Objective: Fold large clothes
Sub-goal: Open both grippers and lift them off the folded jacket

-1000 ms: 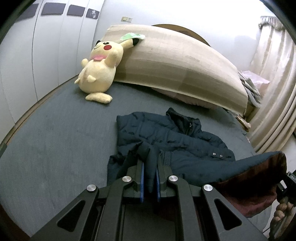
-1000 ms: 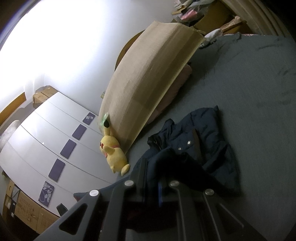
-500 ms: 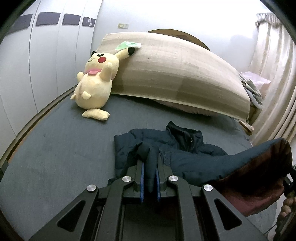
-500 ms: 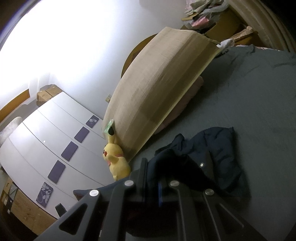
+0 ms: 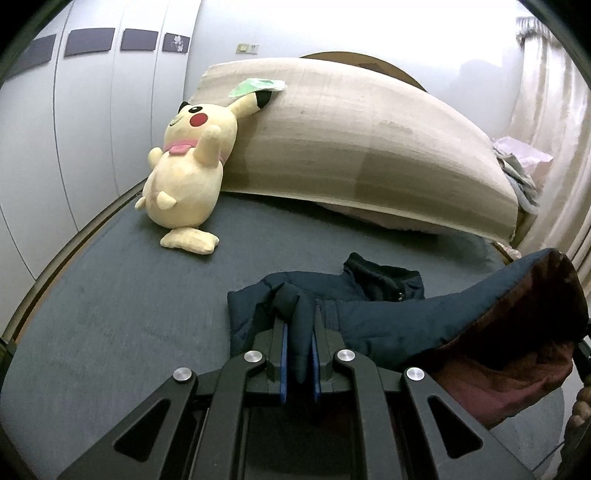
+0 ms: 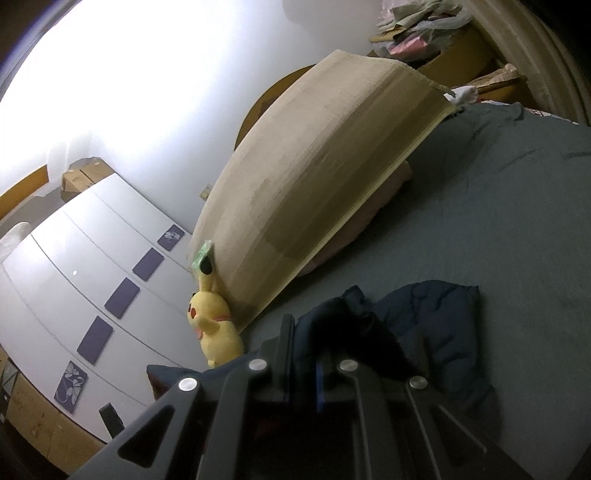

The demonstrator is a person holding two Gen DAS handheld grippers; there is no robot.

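A dark navy padded jacket (image 5: pixel 373 321) lies bunched on the grey-blue bed (image 5: pixel 122 306). My left gripper (image 5: pixel 298 328) is shut on a fold of the jacket's hem and holds it off the bed. The lifted edge stretches to the right and shows a reddish-brown lining (image 5: pixel 517 369). My right gripper (image 6: pixel 303 354) is shut on another fold of the same jacket (image 6: pixel 436 325); dark cloth bulges between its jaws. The collar end of the jacket still rests on the bed.
A yellow Pikachu plush (image 5: pixel 188 177) leans on a rolled beige mat (image 5: pixel 365 147) at the head of the bed. White wardrobe doors (image 5: pixel 74 129) stand to the left, curtains (image 5: pixel 554 147) to the right. A pile of clothes (image 6: pixel 417 26) sits past the mat.
Both grippers have risen and pulled back with the jacket's edge. More of the jacket has come off the bed, and it looks smaller and further below in both views.
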